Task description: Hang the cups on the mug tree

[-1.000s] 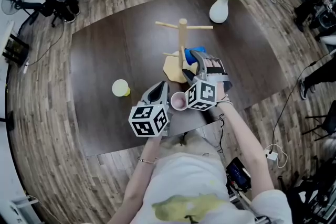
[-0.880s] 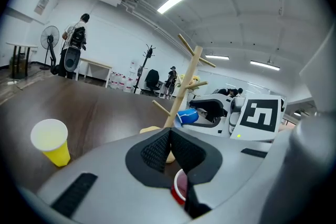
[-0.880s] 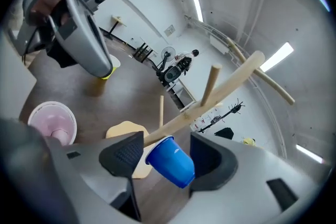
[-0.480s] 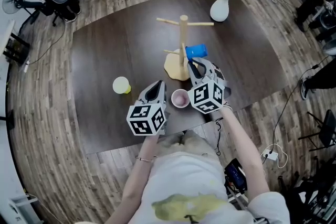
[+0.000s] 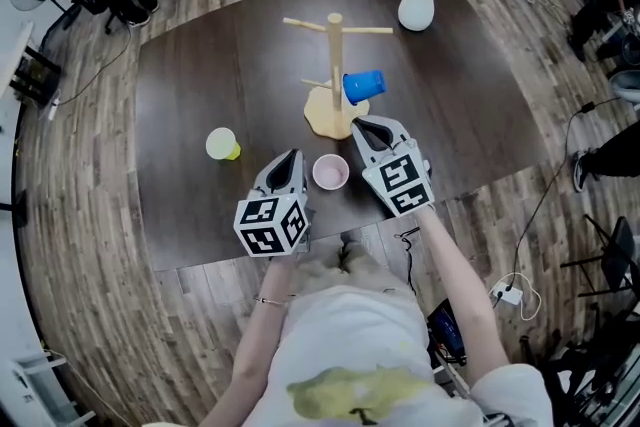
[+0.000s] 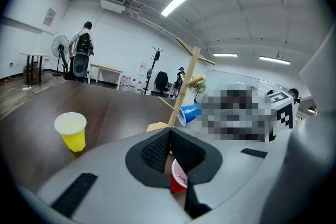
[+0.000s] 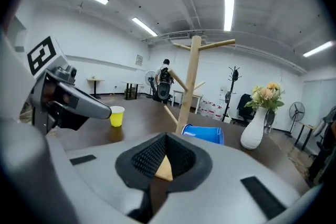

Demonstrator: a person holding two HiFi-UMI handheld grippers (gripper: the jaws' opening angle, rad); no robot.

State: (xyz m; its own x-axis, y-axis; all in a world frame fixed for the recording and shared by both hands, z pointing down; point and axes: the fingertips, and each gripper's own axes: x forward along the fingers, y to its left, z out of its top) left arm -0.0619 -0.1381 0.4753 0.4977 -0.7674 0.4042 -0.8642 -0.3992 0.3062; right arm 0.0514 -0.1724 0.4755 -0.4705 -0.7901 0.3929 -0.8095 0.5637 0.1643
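Observation:
The wooden mug tree (image 5: 335, 65) stands mid-table, with a blue cup (image 5: 363, 85) hanging on its side from a low right peg. A pink-rimmed red cup (image 5: 330, 172) stands upright between my two grippers, and a yellow cup (image 5: 222, 143) stands further left. My right gripper (image 5: 364, 126) sits just short of the tree's base; its jaws have just been closing and are shut on nothing. My left gripper (image 5: 291, 156) is shut and empty beside the red cup (image 6: 178, 178). The right gripper view shows the tree (image 7: 190, 86) and blue cup (image 7: 202, 134) ahead.
A white vase (image 5: 417, 10) with flowers stands at the table's far right corner. The dark table (image 5: 190, 85) ends just in front of the person. Equipment, chairs and cables lie on the wooden floor around the table.
My right gripper has drawn back from the blue cup toward the person, rolled and shut, leaving the cup hanging on the peg. The left gripper has hardly moved.

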